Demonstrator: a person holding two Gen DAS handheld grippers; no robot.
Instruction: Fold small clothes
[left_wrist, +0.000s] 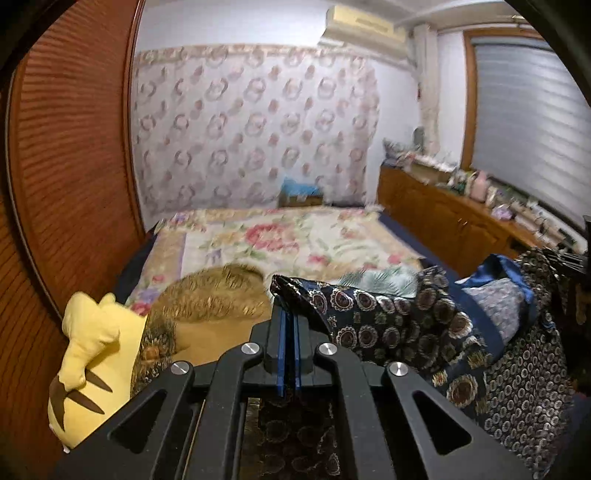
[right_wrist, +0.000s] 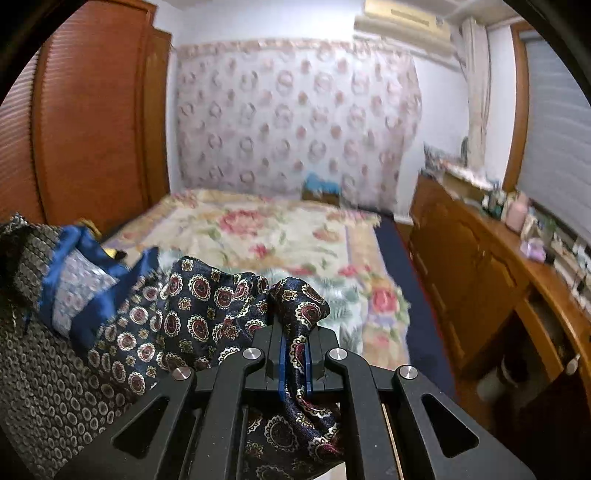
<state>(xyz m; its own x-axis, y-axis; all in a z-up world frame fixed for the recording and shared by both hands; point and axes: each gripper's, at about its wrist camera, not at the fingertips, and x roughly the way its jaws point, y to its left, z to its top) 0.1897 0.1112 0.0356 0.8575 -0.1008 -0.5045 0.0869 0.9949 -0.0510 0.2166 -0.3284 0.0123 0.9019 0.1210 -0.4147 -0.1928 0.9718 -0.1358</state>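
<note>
Left of the left tool (left_wrist: 290, 325) sits a yellow plush toy (left_wrist: 92, 354); its fingers pinch one edge of the navy medallion-print garment (left_wrist: 399, 321). Rightward, the right tool (right_wrist: 295, 347) pinches another edge, cloth bunched between them, floral bed (right_wrist: 258, 229) open ahead.
</note>
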